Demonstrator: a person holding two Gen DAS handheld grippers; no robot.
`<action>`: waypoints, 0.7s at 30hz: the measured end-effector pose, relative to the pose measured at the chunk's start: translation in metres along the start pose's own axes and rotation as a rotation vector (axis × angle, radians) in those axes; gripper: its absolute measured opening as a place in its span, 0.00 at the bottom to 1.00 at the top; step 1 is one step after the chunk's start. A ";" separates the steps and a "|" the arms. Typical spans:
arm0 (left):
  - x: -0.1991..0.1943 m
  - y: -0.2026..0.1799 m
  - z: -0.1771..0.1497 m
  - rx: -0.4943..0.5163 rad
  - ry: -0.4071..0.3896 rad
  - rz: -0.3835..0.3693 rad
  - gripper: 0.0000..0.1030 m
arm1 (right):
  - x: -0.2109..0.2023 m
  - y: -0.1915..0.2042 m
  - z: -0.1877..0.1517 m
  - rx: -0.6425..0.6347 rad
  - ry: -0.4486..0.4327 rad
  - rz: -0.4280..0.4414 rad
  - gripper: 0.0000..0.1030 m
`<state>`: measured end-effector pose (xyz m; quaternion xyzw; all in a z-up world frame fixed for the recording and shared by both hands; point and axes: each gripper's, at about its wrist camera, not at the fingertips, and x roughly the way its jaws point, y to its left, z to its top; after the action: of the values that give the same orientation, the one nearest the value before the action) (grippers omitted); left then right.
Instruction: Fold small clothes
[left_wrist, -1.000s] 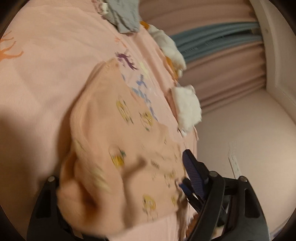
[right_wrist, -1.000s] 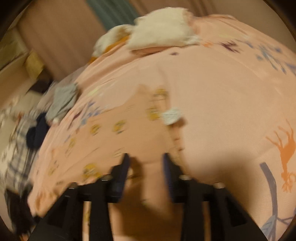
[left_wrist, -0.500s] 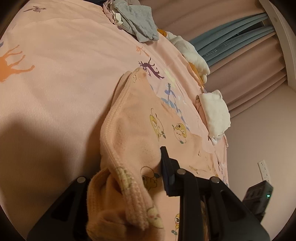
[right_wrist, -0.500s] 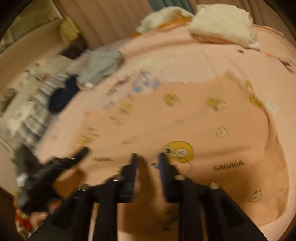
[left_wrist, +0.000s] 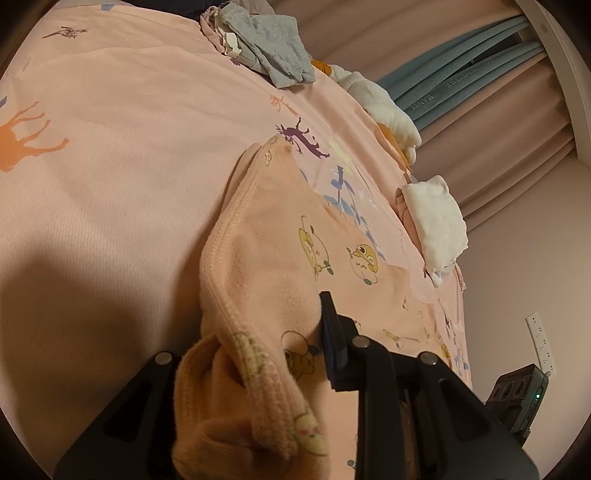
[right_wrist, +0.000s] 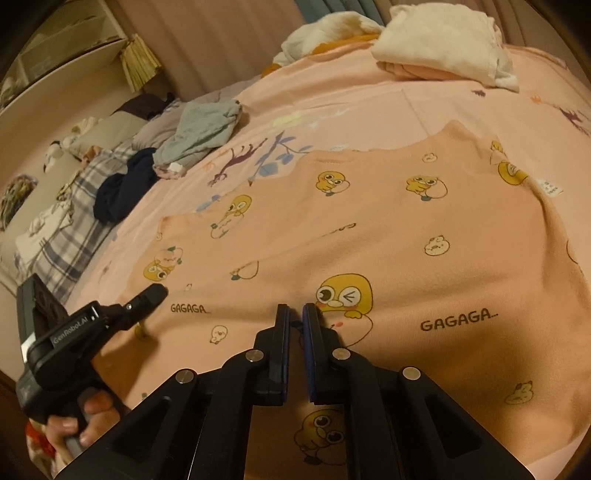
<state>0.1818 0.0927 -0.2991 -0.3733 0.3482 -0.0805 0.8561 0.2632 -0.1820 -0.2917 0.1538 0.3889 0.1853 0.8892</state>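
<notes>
A peach garment (right_wrist: 369, 229) printed with yellow cartoon ducks lies spread flat on the pink bed sheet (left_wrist: 110, 155). In the left wrist view its ribbed edge (left_wrist: 236, 332) is bunched up, and my left gripper (left_wrist: 280, 328) is shut on that bunch. The cloth hides one finger. The left gripper (right_wrist: 147, 295) also shows in the right wrist view, at the garment's left corner, with a hand (right_wrist: 85, 417) on its handle. My right gripper (right_wrist: 295, 308) sits on the garment's near edge. Its jaws are closing, almost together, with a thin pinch of the cloth between them.
A folded white and pink stack (right_wrist: 443, 48) lies at the sheet's far side. A crumpled grey garment (right_wrist: 203, 125), a navy one (right_wrist: 122, 188) and a plaid cloth (right_wrist: 74, 221) lie far left. Curtains (left_wrist: 480, 122) and a wall outlet (left_wrist: 541, 343) stand beyond the bed.
The left gripper's jaws came together on the bunched garment edge. The right gripper swept across to the garment's near edge and its jaws narrowed from wide apart to almost touching.
</notes>
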 end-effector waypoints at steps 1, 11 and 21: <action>0.000 0.000 0.000 0.000 -0.001 -0.002 0.25 | 0.001 -0.002 0.001 0.009 0.002 0.010 0.09; 0.002 -0.002 -0.001 0.012 -0.007 0.011 0.25 | 0.005 -0.015 0.004 0.078 0.022 0.109 0.09; 0.002 -0.002 -0.001 0.010 -0.008 0.008 0.25 | 0.005 -0.014 0.003 0.085 0.022 0.119 0.09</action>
<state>0.1822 0.0897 -0.2991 -0.3679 0.3457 -0.0771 0.8597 0.2721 -0.1920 -0.2986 0.2121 0.3963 0.2229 0.8650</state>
